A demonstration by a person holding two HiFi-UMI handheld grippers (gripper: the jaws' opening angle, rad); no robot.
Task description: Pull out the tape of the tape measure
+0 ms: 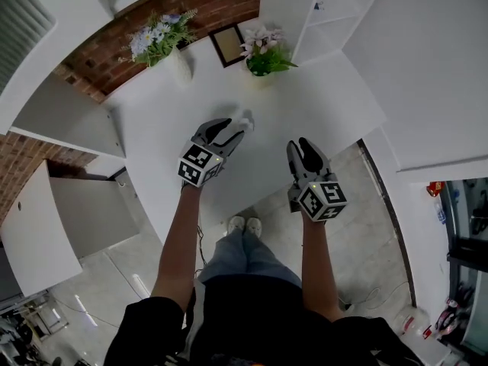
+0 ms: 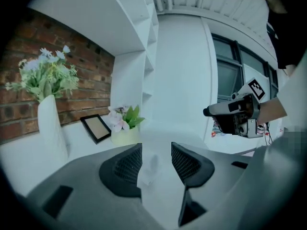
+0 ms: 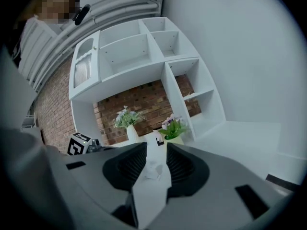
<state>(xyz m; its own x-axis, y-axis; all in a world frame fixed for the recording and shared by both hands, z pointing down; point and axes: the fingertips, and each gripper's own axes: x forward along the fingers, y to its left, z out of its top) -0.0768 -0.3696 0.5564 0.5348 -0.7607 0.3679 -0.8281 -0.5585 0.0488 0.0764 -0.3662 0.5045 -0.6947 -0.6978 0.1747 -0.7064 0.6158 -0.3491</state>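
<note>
A small white tape measure (image 1: 245, 120) lies on the white table (image 1: 320, 97); it is pale and hard to make out against the top. My left gripper (image 1: 231, 130) is open, its tips just short of the tape measure, which shows ahead in the gap between the pads (image 2: 149, 169). My right gripper (image 1: 303, 149) hovers near the table's front edge, to the right of and nearer than the tape measure. Its jaws stand apart with nothing pressed between them. The tape measure (image 3: 151, 170) appears farther off through that gap.
At the back of the table stand a vase of blue and white flowers (image 1: 171, 48), a picture frame (image 1: 227, 44) and a pot of pink flowers (image 1: 264, 56). White shelving (image 1: 328, 6) rises at the back right. The table's front edge runs just under both grippers.
</note>
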